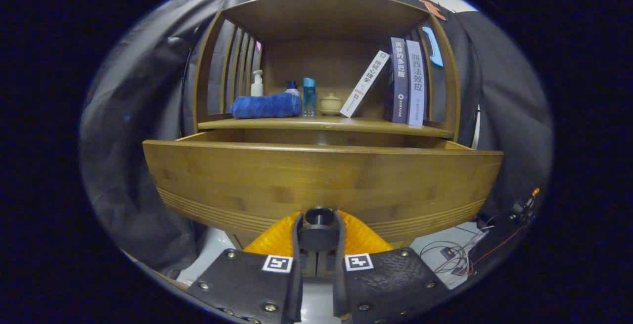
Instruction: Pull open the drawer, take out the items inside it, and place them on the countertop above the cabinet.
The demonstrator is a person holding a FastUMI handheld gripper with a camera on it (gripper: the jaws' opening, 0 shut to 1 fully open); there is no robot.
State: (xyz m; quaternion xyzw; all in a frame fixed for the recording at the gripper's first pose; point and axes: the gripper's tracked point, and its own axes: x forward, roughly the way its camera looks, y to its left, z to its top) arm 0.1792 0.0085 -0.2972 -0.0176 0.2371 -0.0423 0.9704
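The wooden drawer [321,178] stands pulled out from the cabinet, its wide front panel right ahead of me. My gripper [319,232] is shut on the drawer's dark round knob [319,215], which sits between the two orange fingers [274,240] at the panel's lower middle. Over the panel's top edge only a thin strip of the drawer's inside shows; what lies in it is hidden. The countertop [326,124] above the drawer carries a folded blue towel [265,106], a pump bottle [256,83], a slim blue bottle [308,96] and a small lidded cup [330,103].
Three books [400,84] lean and stand at the countertop's right end, inside the cabinet's slatted side walls. Loose wires and small electronics [460,254] lie on the floor to the lower right of the drawer.
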